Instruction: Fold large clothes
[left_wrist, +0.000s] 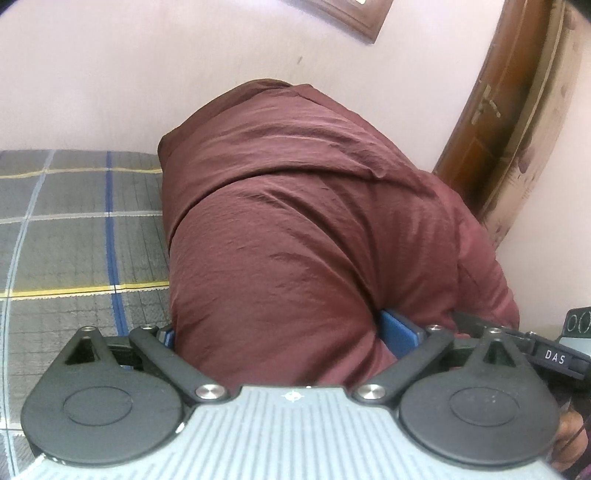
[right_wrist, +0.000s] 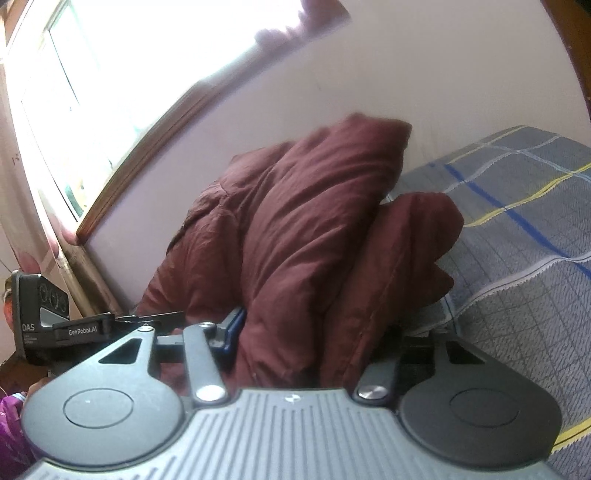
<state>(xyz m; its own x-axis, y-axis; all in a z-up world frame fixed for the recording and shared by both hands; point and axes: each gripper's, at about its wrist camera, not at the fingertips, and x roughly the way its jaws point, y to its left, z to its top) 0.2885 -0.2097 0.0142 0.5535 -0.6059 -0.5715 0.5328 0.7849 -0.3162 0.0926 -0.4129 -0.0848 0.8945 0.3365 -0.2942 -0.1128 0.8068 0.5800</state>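
Both my left gripper and right gripper are clamped on the maroon garment mid-frame; it's soft and floppy, so I'd grip along its edges.

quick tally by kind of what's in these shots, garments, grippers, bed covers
maroon garment: 1
hand-held gripper: 2, left and right, each closed on the garment
plaid bedsheet: 1
total: 4
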